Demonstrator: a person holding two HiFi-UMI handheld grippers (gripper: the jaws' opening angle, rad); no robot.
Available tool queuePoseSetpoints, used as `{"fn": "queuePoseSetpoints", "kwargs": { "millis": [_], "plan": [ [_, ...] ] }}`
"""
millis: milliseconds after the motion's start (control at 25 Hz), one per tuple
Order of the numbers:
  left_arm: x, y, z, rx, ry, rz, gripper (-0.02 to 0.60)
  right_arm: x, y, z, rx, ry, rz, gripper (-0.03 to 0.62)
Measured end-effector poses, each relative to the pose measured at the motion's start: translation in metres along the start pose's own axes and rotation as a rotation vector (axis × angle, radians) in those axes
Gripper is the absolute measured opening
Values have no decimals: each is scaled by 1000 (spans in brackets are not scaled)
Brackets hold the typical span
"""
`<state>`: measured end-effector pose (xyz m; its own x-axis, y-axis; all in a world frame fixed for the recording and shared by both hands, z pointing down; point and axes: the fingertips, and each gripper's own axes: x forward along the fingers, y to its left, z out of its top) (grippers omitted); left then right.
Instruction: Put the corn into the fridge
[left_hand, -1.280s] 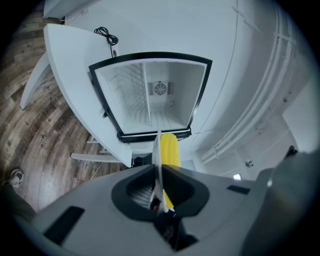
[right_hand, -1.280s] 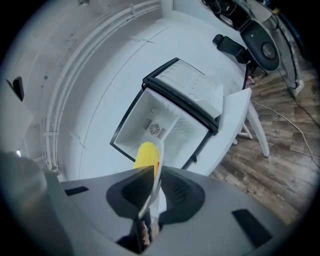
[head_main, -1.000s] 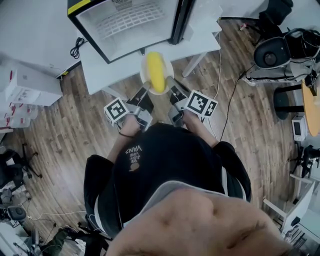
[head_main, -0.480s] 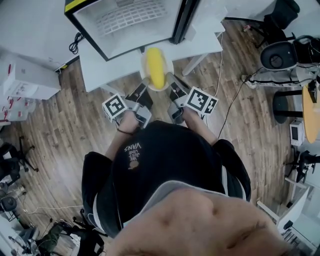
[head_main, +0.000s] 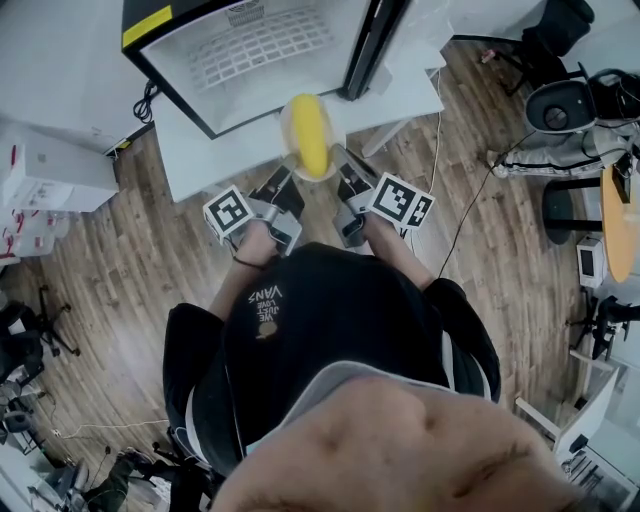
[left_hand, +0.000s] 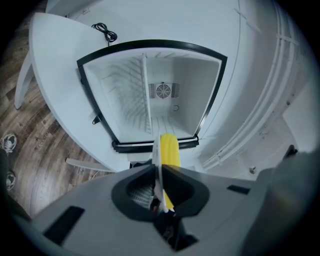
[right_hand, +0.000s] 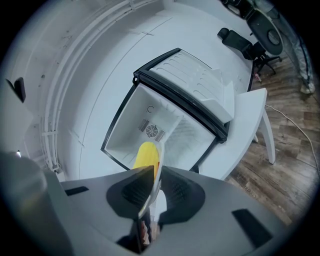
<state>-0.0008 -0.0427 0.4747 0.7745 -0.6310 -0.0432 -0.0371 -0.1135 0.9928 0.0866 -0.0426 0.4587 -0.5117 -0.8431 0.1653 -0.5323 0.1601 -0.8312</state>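
Observation:
A yellow corn cob (head_main: 309, 140) lies on a small white plate (head_main: 287, 128), held in the air in front of the open white fridge (head_main: 262, 42). My left gripper (head_main: 286, 180) is shut on the plate's left rim and my right gripper (head_main: 338, 170) is shut on its right rim. In the left gripper view the plate (left_hand: 156, 152) stands edge-on between the jaws of the left gripper (left_hand: 159, 172), with the corn (left_hand: 170, 149) beside it and the fridge (left_hand: 165, 95) ahead. The right gripper view shows the right gripper (right_hand: 152, 172) pinching the plate (right_hand: 158, 162), with the corn (right_hand: 146, 154) before the fridge (right_hand: 165, 120).
The fridge stands on a white table (head_main: 200, 150), its door (head_main: 395, 30) swung open to the right. A black cable (head_main: 150, 95) lies at the table's left. White boxes (head_main: 50, 175) sit on the floor at the left, office chairs (head_main: 565, 105) at the right.
Both grippers have carried the plate with the corn a little closer to the fridge opening. Their grip on the plate is unchanged.

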Motion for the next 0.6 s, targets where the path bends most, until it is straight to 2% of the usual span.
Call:
{"fn": "queuePoseSetpoints", "kwargs": {
  "millis": [600],
  "plan": [
    [29,5,64,-3,38,-10,46,63,2,23,2,-40,-17,46]
  ]
}}
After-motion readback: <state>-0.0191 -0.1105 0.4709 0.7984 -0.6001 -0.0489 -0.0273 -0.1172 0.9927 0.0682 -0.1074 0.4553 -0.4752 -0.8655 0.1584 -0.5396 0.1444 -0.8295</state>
